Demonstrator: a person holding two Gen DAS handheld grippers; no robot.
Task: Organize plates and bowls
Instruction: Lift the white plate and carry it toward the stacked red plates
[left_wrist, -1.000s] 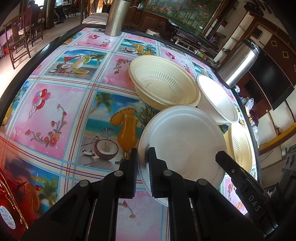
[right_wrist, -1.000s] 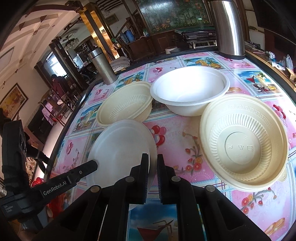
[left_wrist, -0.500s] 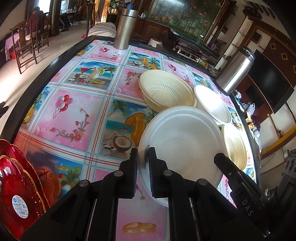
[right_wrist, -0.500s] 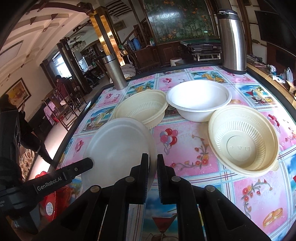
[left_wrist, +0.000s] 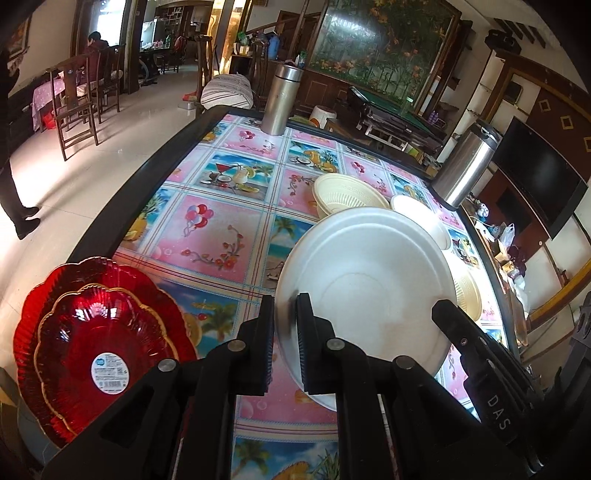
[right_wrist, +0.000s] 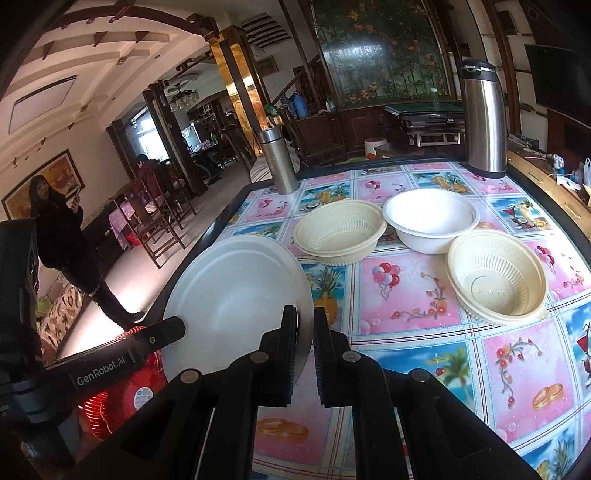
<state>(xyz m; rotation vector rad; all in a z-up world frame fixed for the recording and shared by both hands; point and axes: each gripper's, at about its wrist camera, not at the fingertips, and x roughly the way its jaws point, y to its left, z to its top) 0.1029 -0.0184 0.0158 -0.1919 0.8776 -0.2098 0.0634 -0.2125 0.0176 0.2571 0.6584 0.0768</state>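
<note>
Both grippers, left (left_wrist: 285, 325) and right (right_wrist: 305, 332), are clamped on one round white foam plate (left_wrist: 369, 280), lifted above the cartoon-print tablecloth (right_wrist: 406, 295) near stacked red glass plates (left_wrist: 99, 343).

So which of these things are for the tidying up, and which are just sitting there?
For the job:
- white plate, held by both grippers
- red plates
- two cream bowls
- white bowl

Just sitting there:
- tall flask
- small flask
- tablecloth
- chairs

far cream bowl (left_wrist: 468, 293) mostly behind white plate (left_wrist: 369, 280), red plates (right_wrist: 122, 395) half hidden
</note>
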